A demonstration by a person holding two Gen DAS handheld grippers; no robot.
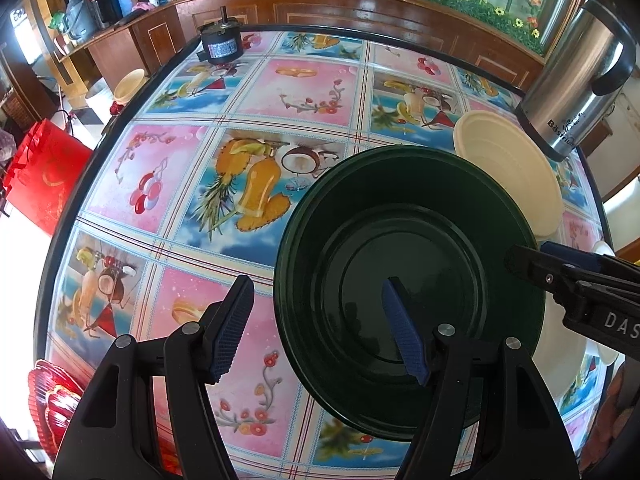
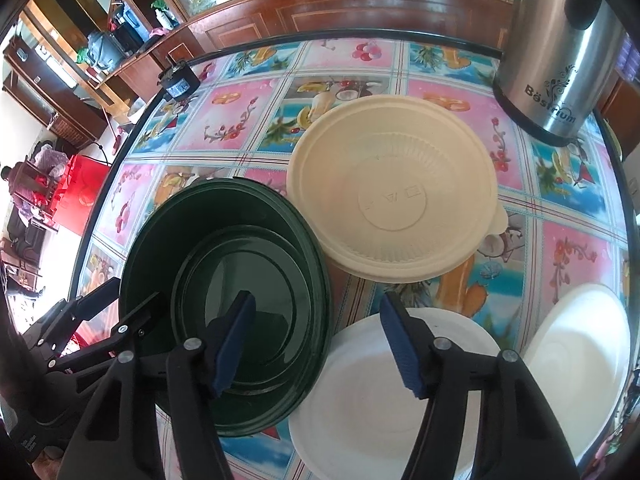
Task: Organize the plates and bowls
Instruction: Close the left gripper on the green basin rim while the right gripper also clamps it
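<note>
A dark green plate [image 1: 408, 240] [image 2: 240, 248] lies on the patterned table. My left gripper [image 1: 316, 328] [image 2: 136, 292] is open and straddles its left rim, one pad over the inside and one outside. My right gripper [image 2: 316, 346] [image 1: 530, 252] is open too and straddles the opposite rim, with its left pad over the green plate and its right pad over a white plate [image 2: 360, 400]. No pad presses on a rim. A cream bowl [image 2: 392, 192] [image 1: 512, 172] sits just behind, touching the green plate. A second white plate [image 2: 580, 360] lies at the right edge.
A steel kettle [image 1: 576, 92] [image 2: 560, 60] stands at the back right. A small black device [image 1: 220, 44] [image 2: 178, 80] sits at the far left edge of the table [image 1: 280, 92]. Red plates [image 1: 52, 400] and a red bag [image 1: 44, 176] lie beyond the left edge.
</note>
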